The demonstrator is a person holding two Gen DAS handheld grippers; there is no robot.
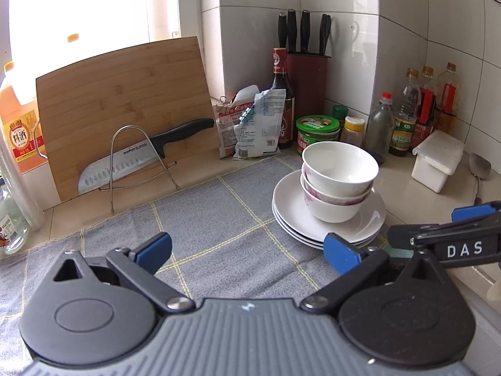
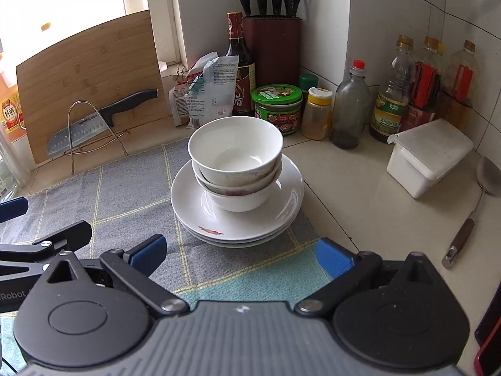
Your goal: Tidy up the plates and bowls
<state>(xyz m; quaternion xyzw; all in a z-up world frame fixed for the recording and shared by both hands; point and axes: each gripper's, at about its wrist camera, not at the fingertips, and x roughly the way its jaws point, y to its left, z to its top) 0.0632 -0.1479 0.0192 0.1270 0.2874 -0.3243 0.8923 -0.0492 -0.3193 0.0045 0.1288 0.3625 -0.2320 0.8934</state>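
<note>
Plates [image 2: 238, 219] lie stacked just ahead of the right tool [image 2: 241, 253], three nested bowls [image 2: 235, 163] on top, all on the grey checked cloth [image 2: 125, 188] covering the counter [image 2: 360, 206]. Both tools hang spread wide and empty; the left tool [image 1: 247, 250] sits left of the stack. Everything looks gathered already, so the job seems nearly done or paused; any next move calls for a careful grip on a rim. Open cloth lies left of the stack. Beyond it stand jars, bottles [image 2: 347, 109], a white box [image 2: 429, 156] and a knife block [image 2: 272, 47], crowding the far side.
</note>
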